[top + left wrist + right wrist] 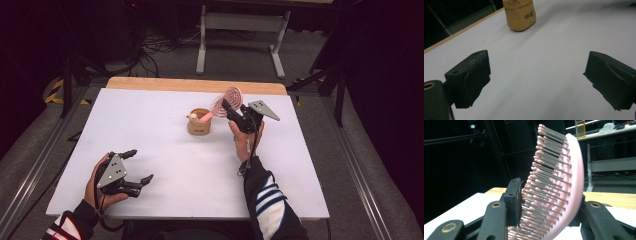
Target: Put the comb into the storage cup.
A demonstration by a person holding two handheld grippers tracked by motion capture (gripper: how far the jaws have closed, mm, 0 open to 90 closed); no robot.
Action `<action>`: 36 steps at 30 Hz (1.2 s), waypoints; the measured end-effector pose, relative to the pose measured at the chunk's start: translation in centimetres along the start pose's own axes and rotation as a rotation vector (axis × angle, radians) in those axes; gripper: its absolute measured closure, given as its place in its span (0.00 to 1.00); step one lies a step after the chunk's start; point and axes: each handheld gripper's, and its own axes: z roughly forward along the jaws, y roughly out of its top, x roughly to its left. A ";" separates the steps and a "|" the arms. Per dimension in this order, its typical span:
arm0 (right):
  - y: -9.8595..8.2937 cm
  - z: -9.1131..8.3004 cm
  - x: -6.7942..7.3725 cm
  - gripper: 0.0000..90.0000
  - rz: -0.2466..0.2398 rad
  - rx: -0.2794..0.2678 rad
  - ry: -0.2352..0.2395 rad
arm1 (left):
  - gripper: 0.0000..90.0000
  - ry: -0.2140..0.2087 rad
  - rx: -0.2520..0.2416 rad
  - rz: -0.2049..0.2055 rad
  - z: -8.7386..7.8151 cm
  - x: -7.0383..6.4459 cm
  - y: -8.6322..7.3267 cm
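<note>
Pink hairbrush, head clamped between right gripper fingers, handle angled into tan cup mid-frame; left gripper idles lower-left, fingers spread.

A pink hairbrush with pink-tipped bristles leans tilted, handle down inside a small tan cup standing upright toward the far middle.
</note>
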 end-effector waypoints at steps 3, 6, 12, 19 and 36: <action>0.1 0.0 0.1 0.62 -0.010 0.001 -0.005 | 0.08 -0.003 0.000 -0.002 0.0 0.0 0.0; 0.1 -0.1 0.2 0.61 -0.020 0.002 -0.012 | 0.08 -0.004 0.002 -0.003 0.0 0.0 0.0; 0.3 -0.2 0.4 0.58 -0.039 0.004 -0.019 | 0.08 -0.002 0.002 -0.004 -0.1 0.1 0.0; 0.0 0.0 0.4 0.48 -0.048 0.034 -0.041 | 0.08 -0.003 0.003 -0.002 0.0 0.1 0.0; -0.1 0.5 1.0 0.21 -0.099 0.062 -0.077 | 0.08 -0.002 0.007 -0.002 0.0 0.1 0.0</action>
